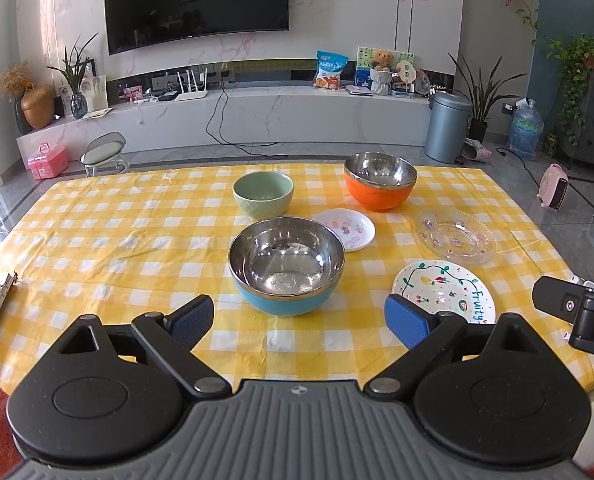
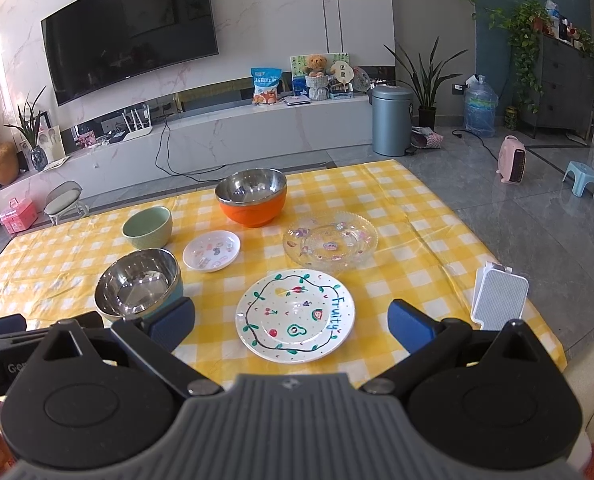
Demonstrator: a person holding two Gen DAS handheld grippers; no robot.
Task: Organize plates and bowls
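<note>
On the yellow checked tablecloth (image 1: 97, 240) stand a blue steel-lined bowl (image 1: 286, 266) (image 2: 137, 284), a green bowl (image 1: 263, 194) (image 2: 148, 227) and an orange steel-lined bowl (image 1: 380, 181) (image 2: 251, 197). Near them lie a small white plate (image 1: 347, 229) (image 2: 211, 256), a clear glass plate (image 1: 455, 237) (image 2: 330, 241) and a white "Fruity" plate (image 1: 443, 290) (image 2: 295, 316). My left gripper (image 1: 299, 320) is open just short of the blue bowl. My right gripper (image 2: 291, 320) is open above the near side of the Fruity plate. Neither holds anything.
A white flat device (image 2: 499, 300) lies on the cloth at the right edge. The right gripper's body (image 1: 577, 312) shows at the right of the left wrist view. Beyond the table are a TV cabinet (image 1: 237, 116), a grey bin (image 1: 447, 126) and a small chair (image 1: 103, 154).
</note>
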